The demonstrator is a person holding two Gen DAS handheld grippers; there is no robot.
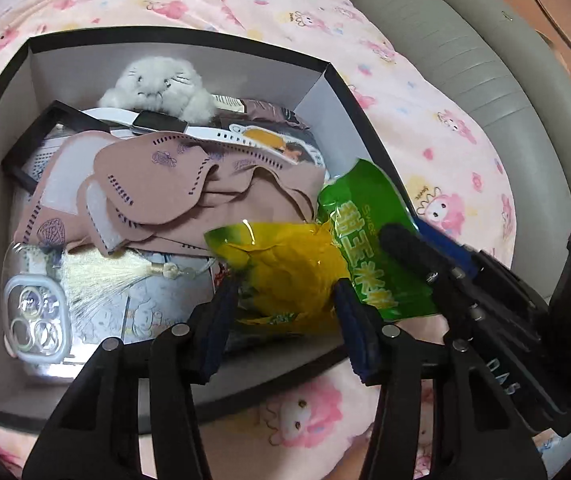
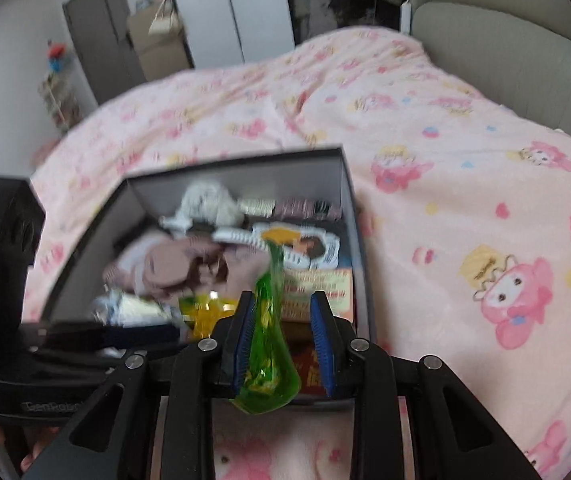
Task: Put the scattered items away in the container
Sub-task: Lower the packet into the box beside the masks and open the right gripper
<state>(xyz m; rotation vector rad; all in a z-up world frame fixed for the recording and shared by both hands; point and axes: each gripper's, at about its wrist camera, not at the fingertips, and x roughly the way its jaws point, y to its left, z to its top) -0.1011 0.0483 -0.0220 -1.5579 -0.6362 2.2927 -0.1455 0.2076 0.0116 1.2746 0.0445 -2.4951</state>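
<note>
With the right gripper spread loose around the green-yellow snack bag and the left gripper also unclenched, the bag may catch on the box rim and spill onto the pink blanket.

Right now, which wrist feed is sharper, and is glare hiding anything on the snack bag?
Left wrist view: sharp, though glare streaks the yellow part of the snack bag; its green print stays readable. Right wrist view: motion-blurred over the box contents and the bag; fisheye bends the edges in both.
</note>
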